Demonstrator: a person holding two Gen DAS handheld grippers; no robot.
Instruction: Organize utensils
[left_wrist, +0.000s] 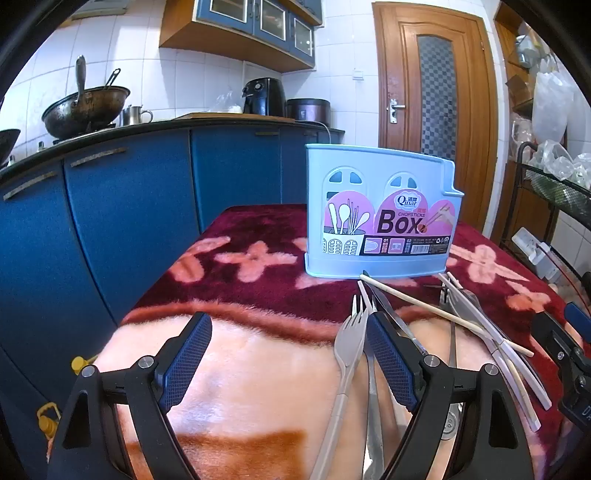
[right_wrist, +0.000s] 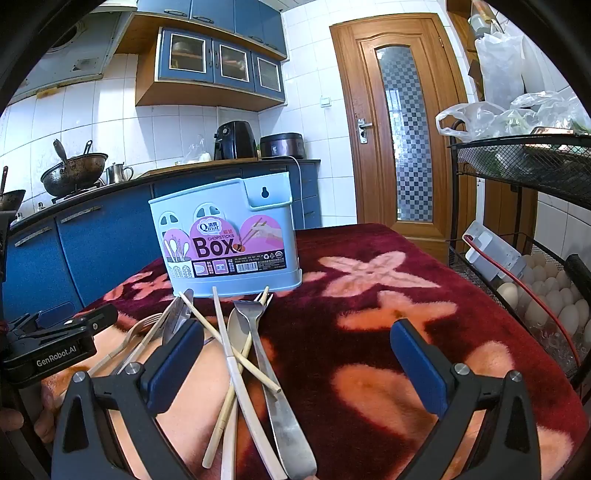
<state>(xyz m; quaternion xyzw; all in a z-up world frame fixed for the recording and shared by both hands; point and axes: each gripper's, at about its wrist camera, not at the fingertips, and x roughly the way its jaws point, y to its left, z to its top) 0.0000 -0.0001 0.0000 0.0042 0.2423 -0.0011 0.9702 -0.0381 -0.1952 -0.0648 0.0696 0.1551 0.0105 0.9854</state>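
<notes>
Utensils lie in a loose heap on the floral blanket (right_wrist: 369, 273), just in front of the pale blue chopsticks box (right_wrist: 225, 236), which stands upright toward the far end of the blanket at about 11 o'clock in the right wrist view. In that view the heap holds a metal fork (right_wrist: 273, 376) with tines pointing toward the box, a spoon (right_wrist: 236, 328) beside it, and several chopsticks (right_wrist: 225, 332) crossing one another at angles; one chopstick tip nearly touches the box's base.

The right gripper (right_wrist: 295, 354) hangs above the blanket with its blue pads (right_wrist: 173, 365) spread wide, gripping nothing; the heap sits by its left pad, at 9 o'clock from the gap.

In the left wrist view the box (left_wrist: 380, 218) stands at 1 o'clock. The left gripper (left_wrist: 288, 358) is also spread wide and empty. A pale plastic fork (left_wrist: 347, 350) lies just inside its right pad, and a metal knife (left_wrist: 391, 314) and more chopsticks (left_wrist: 443, 314) lie beyond that pad, toward 3 o'clock.

Blue kitchen cabinets (left_wrist: 129, 214) and a wooden door (left_wrist: 432, 96) stand behind.
</notes>
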